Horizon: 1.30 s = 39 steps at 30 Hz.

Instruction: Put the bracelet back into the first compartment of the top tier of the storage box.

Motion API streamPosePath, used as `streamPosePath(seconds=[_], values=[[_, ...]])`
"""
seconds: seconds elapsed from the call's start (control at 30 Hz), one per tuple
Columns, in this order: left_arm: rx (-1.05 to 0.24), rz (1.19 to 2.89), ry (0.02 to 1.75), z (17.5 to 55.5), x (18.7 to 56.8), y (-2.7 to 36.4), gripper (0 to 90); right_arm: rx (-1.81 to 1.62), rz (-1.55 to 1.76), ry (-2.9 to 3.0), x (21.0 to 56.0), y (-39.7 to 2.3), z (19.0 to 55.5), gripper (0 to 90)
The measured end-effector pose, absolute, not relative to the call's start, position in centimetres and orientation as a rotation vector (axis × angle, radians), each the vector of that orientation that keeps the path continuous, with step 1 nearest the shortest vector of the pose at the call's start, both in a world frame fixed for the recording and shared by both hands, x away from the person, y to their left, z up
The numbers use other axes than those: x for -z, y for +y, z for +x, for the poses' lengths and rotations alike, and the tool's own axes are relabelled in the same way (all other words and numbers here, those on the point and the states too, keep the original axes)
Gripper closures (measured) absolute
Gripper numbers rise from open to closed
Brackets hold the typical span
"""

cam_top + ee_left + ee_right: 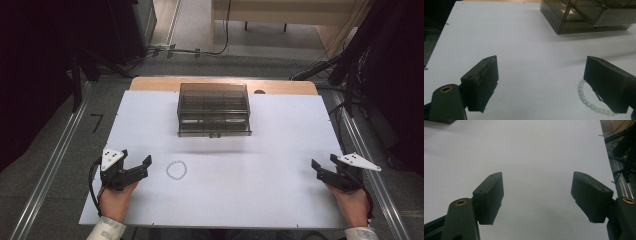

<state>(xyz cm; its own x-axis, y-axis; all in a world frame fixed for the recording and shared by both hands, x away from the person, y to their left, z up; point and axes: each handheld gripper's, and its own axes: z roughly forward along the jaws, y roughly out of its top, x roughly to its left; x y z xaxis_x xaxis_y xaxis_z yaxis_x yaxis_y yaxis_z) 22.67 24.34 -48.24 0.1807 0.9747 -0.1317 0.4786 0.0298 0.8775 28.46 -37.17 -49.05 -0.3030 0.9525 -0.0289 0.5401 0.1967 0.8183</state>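
A white bead bracelet (176, 170) lies in a ring on the white table top (260, 185), left of centre near the front. My left gripper (135, 159) stands open just left of it, nothing between its jaws. In the left gripper view the bracelet (586, 100) curls partly behind the right jaw, with my left gripper (541, 83) open over bare table. My right gripper (324, 162) rests open at the front right edge, held by a hand. In the right gripper view my right gripper (537, 195) is open over bare white surface.
A smoky transparent drawer box (214, 110) stands at the back centre of the table; its corner (584, 15) shows in the left gripper view. Dark equipment and cables flank the table. A metal rail (621, 182) runs beyond the right edge.
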Motion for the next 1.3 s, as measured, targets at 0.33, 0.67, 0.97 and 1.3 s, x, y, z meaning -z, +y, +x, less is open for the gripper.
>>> streamPosePath(seconds=[0.33,0.67,0.97,1.3], values=[[-0.71,1.589,1.422,22.6,48.2,24.2,12.7,-0.977,1.385,1.931,49.1,-37.1,28.5,24.2],[-0.7,1.593,1.404,22.5,48.2,23.9,13.6,-0.975,1.386,1.933,49.1,-37.1,28.5,24.2],[-0.699,1.603,1.391,22.5,48.2,23.4,14.1,-0.977,1.386,1.934,49.1,-37.1,28.5,24.0],[-0.71,1.622,1.368,22.5,48.2,23.0,15.5,-0.972,1.393,1.937,49.2,-37.1,28.5,23.9]])
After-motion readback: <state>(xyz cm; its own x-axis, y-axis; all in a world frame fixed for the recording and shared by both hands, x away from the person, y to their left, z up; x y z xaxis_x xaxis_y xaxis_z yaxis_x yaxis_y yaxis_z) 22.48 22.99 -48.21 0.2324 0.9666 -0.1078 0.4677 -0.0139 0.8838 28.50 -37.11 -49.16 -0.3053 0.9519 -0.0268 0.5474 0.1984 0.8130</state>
